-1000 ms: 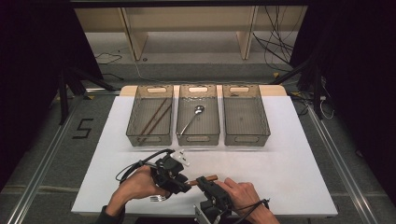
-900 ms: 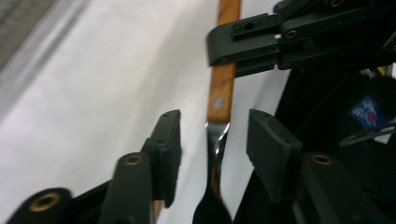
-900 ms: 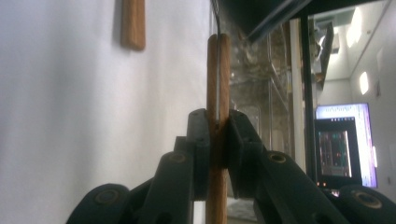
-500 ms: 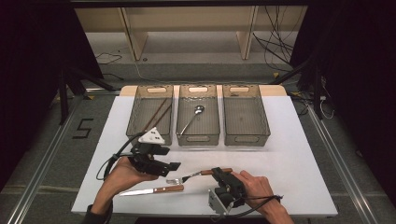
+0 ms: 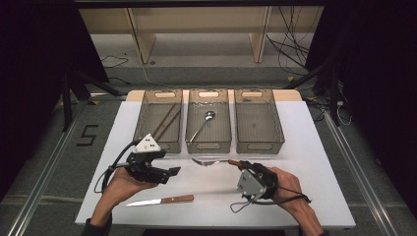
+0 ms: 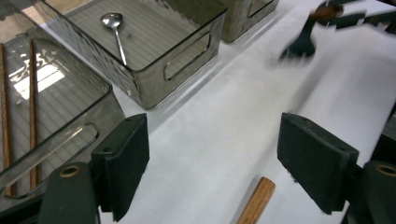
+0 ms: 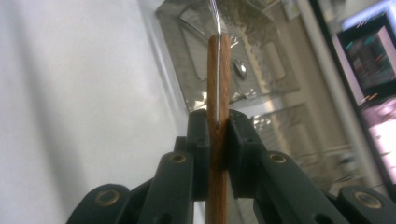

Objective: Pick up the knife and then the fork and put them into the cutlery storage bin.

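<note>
My right claw (image 5: 244, 167) pinches the fork (image 5: 211, 161) by its wooden handle, held level near the middle tray (image 5: 209, 145), tines pointing left. My left claw (image 5: 169, 173), just opened, stands spread above the knife (image 5: 160, 200).

my left gripper (image 5: 169, 173) is black with a pale grey three-cornered plate on top; my right gripper (image 5: 239, 166) has black jaws around a reddish-brown wooden handle with a silver metal strip down it, a fork (image 5: 211, 161). the knife (image 5: 160, 200) has a silver blade and brown wooden handle. three smoky grey see-through bins (image 5: 258, 145), ribbed floors, on a white table (image 5: 314, 162). brown chopsticks (image 5: 166, 121), silver spoon (image 5: 201, 126)
</note>
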Demonstrator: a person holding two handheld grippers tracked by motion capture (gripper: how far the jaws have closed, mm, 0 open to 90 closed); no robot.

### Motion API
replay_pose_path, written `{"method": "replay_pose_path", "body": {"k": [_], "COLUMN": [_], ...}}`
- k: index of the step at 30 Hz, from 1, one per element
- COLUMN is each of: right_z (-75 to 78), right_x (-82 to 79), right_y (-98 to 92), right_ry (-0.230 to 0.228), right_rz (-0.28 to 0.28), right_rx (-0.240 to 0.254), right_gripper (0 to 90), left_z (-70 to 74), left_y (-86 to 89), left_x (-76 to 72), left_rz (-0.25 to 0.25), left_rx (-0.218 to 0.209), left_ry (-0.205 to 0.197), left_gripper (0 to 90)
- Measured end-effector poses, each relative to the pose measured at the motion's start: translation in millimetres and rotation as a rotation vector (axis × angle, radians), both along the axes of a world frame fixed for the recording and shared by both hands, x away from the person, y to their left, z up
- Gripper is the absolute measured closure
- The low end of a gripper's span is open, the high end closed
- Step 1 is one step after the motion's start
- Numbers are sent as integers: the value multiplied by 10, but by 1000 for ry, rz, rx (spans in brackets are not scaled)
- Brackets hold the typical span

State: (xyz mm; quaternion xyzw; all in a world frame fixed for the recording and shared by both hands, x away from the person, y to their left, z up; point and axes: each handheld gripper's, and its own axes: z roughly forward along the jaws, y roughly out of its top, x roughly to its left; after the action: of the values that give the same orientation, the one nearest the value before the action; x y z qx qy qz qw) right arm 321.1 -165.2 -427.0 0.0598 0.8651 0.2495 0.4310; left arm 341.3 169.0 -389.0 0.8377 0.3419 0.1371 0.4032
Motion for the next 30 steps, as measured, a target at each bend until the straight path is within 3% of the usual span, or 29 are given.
{"method": "replay_pose_path", "body": {"k": [4, 7, 12, 14, 18, 21, 23, 27, 30], "right_z": [148, 245, 367, 413, 496, 532, 528, 485, 461], "right_x": [179, 349, 631, 741, 947, 1096, 1203, 1381, 1486], "right_y": [-82, -158, -319, -388, -483, -508, -515, -519, -509], "right_ry": [93, 186, 328, 383, 462, 497, 514, 548, 568], "right_rz": [-63, -114, -221, -257, -320, -388, -431, -479, -513], "right_rx": [125, 230, 408, 492, 606, 628, 613, 613, 619], "right_gripper": [812, 812, 812, 813, 812, 812, 813, 813, 813], "left_z": [-123, -203, -294, -327, -372, -405, -429, -451, -460], "left_y": [26, 38, 68, 85, 90, 85, 83, 105, 115], "left_x": [-28, -50, -56, -53, -57, -57, -58, -56, -57], "left_rz": [26, 47, 68, 70, 75, 76, 80, 79, 87], "left_rx": [-40, -45, -13, -19, -18, 1, 2, 11, -5], "left_ry": [-15, -32, -44, -36, -43, -37, -34, -28, -30], "left_gripper": [231, 218, 208, 207, 206, 205, 205, 204, 201]}}
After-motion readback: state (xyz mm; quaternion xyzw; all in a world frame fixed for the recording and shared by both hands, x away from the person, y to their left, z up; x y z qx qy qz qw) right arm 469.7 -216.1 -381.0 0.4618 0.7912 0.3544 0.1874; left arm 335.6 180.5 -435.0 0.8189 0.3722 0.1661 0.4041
